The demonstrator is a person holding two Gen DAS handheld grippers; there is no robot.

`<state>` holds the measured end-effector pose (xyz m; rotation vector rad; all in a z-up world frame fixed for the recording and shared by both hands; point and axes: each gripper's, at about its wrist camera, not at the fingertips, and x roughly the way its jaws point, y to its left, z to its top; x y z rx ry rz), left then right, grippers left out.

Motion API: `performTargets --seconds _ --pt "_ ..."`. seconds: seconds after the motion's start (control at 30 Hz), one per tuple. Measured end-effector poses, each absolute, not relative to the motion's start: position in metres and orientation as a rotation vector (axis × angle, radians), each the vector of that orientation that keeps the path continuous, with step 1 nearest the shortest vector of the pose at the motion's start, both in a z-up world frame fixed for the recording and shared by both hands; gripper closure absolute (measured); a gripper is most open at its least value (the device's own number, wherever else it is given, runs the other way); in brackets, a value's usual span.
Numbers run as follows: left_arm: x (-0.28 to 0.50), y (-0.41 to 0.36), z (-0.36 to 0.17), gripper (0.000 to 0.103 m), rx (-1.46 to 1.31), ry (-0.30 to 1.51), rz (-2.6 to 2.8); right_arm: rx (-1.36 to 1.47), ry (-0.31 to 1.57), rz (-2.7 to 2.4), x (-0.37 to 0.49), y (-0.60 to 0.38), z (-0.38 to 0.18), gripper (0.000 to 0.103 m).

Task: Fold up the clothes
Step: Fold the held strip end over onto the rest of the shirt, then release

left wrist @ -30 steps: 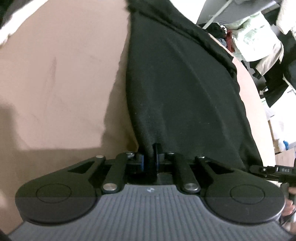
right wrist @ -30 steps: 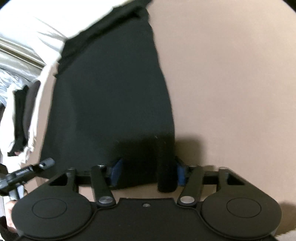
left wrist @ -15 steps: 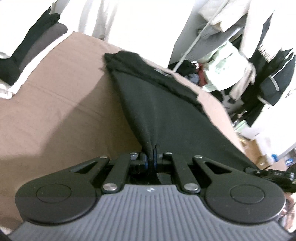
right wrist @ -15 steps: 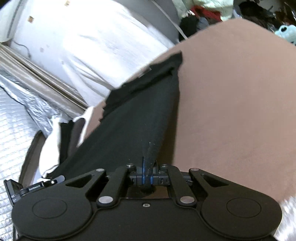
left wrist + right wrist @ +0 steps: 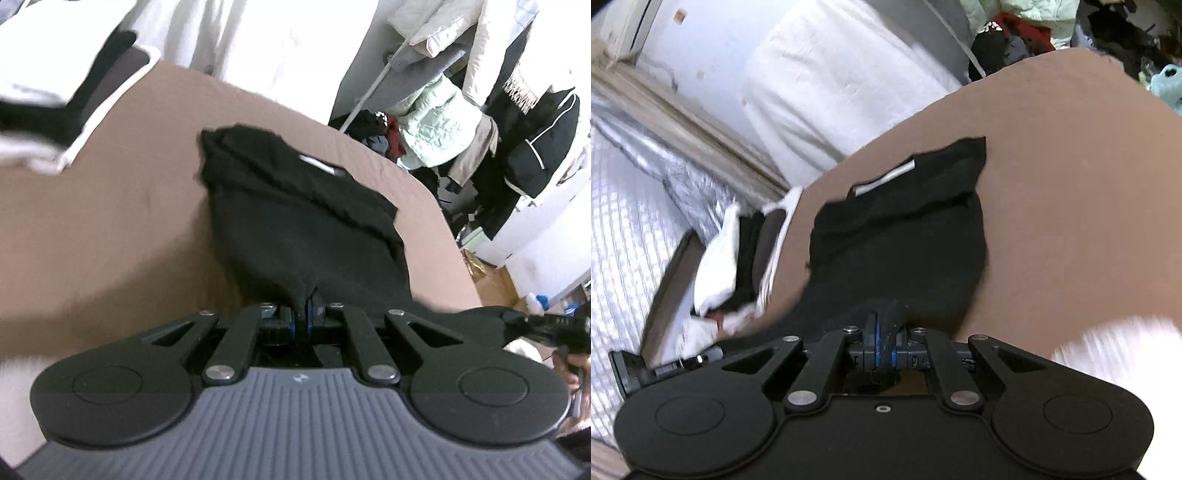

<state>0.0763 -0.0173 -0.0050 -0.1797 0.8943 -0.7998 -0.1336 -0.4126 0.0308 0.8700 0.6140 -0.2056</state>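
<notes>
The shirt (image 5: pixel 303 236) is showing all black, with a little white tag (image 5: pixel 884 179). The desk (image 5: pixel 103 229) is looking plain brown. The tongs (image 5: pixel 882 343) are showing black with blue pads.

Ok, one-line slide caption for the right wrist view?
Right gripper shut on black garment, its near edge raised above the brown table.

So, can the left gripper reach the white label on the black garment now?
Probably not as things stand: the left gripper is shut on the black garment hem, and the white label lies at the far end.
</notes>
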Motion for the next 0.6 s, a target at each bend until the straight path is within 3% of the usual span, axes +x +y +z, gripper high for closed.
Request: performTargets --seconds 0.2,0.3,0.33,0.37,0.4,0.6 --pt "0.203 -0.118 -0.002 0.098 -0.167 0.839 -0.757 0.944 0.524 -0.283 -0.010 -0.509 0.007 0.095" --pt "0.267 -0.165 -0.010 0.093 -0.177 0.793 -0.683 0.998 0.417 -0.264 0.042 -0.555 -0.005 0.074" --pt "0.282 -0.177 -0.021 0.087 -0.165 0.779 -0.672 0.979 0.414 -0.308 0.047 -0.558 -0.014 0.045" --pt "0.297 -0.189 -0.031 0.054 -0.153 0.765 -0.661 0.960 0.411 -0.352 0.052 -0.561 -0.023 0.034" --pt "0.309 -0.198 -0.047 0.032 -0.136 0.802 -0.620 0.941 0.407 -0.396 0.057 -0.564 -0.032 0.034" --pt "0.300 -0.170 -0.116 0.032 -0.166 0.849 -0.606 0.810 0.502 -0.535 0.055 -0.546 -0.072 0.034"
